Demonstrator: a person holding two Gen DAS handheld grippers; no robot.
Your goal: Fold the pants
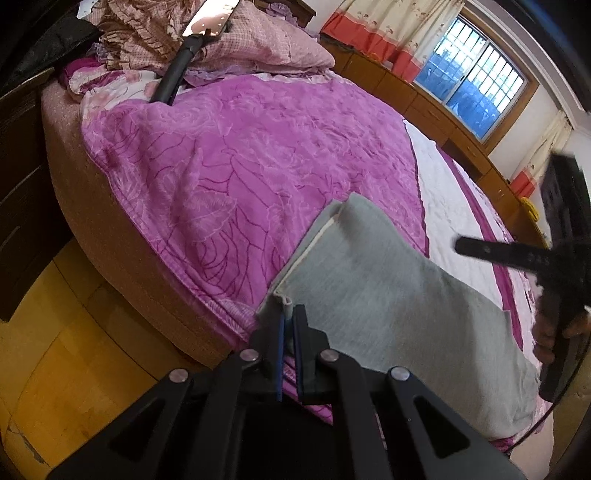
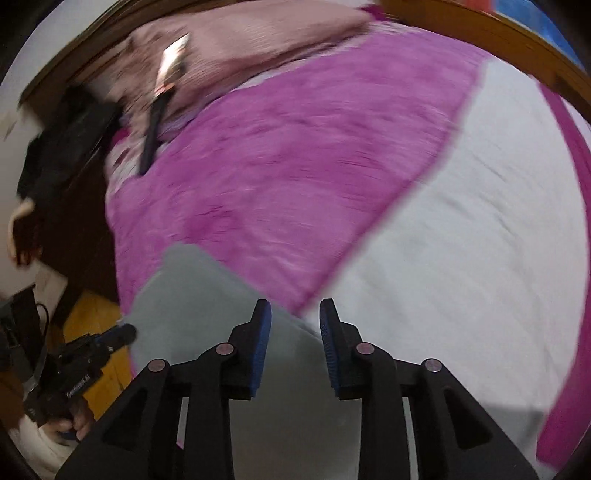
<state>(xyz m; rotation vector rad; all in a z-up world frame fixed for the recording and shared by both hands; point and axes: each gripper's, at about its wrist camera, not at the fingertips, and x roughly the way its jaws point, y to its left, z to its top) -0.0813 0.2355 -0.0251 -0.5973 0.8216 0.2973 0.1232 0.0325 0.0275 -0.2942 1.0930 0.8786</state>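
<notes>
While clamped shut on near corner of grey pants (image 1: 388, 295), left gripper (image 1: 290, 314) at bed (image 1: 122, 258) edge. Pants flat on purple blanket (image 1: 240, 166). Right gripper (image 2: 295, 317) parted, empty, above pants.

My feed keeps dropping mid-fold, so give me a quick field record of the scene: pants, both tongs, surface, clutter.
pants: grey, folded flat, near the bed's edge
left tongs: shut on the pants' corner
right tongs: open, nothing between the pads, above the pants; view blurred
surface: purple blanket, white sheet beside it
clutter: phone on a black holder and pink pillows at the far end
floor: yellow wood beside the bed
</notes>
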